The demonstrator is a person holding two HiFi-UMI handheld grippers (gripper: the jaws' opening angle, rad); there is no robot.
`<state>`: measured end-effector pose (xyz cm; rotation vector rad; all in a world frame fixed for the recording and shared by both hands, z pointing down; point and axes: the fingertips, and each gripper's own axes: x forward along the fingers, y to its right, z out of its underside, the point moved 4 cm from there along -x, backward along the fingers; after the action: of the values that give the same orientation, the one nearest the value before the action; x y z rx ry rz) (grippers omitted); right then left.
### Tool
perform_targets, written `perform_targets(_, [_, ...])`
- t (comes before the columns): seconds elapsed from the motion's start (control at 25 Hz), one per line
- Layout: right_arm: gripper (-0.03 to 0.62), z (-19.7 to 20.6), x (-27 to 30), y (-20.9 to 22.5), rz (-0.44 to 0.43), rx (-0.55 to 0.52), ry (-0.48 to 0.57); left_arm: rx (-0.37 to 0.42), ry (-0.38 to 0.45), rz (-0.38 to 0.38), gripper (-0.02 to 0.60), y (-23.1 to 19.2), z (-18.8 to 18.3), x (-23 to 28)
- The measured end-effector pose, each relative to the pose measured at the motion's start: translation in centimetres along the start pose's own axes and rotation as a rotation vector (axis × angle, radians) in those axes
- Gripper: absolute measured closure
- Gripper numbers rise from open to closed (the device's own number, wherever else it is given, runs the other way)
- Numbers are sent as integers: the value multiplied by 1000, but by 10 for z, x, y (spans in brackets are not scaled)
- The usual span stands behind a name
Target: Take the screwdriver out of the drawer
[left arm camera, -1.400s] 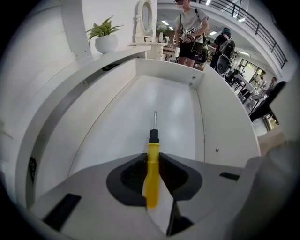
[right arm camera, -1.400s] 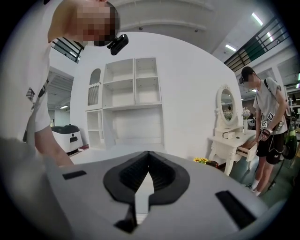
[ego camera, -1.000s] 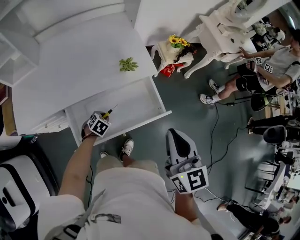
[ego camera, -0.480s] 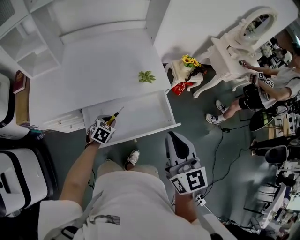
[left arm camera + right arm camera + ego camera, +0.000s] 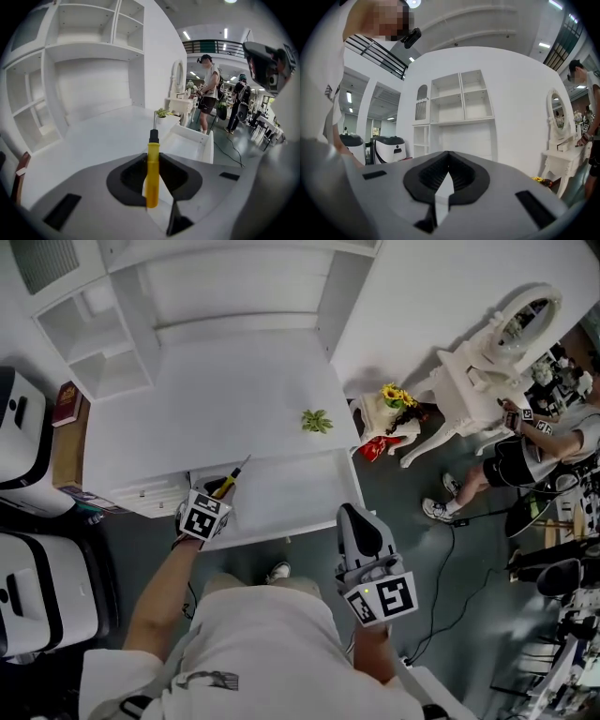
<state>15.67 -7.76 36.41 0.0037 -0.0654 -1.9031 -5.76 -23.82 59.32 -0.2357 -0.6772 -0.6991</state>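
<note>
Left gripper (image 5: 217,497): we see its jaws narrowed onto the yellow handle of the screwdriver (image 5: 152,165), pads pressing it from both sides; the handle runs along the line of the jaws, its butt set back in the throat, while its black collar and thin metal shaft project past the tips. In the head view we place the tool over the near left corner of the open drawer (image 5: 349,486), shaft aimed up the picture towards the white desk top (image 5: 234,395); in the left gripper view the screwdriver touches neither drawer nor desk, and the drawer lies just to its right. Right gripper (image 5: 350,513): tips brought together, nothing between them; it is held near the person's body, in front of the drawer's right end and well apart from the screwdriver. Beyond the drawer we note a small green plant (image 5: 317,421) at the desk's right edge; white shelving (image 5: 94,343) stands behind.
</note>
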Motion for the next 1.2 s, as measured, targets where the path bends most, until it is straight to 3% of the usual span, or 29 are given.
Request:
perform_targets(0.2, [586, -8, 8, 1, -4, -12, 17, -53, 86, -37, 497, -17, -19, -27])
perform_targets(0.72, [586, -24, 46, 18, -32, -33, 48, -103, 289, -153, 497, -64, -69, -95])
perform_targets(1.04, [586, -38, 74, 24, -74, -55, 69, -131, 448, -265, 497, -87, -96, -163])
perform_targets(1.2, [586, -44, 84, 21, -93, -60, 90, -176, 568, -294, 497, -92, -109, -208])
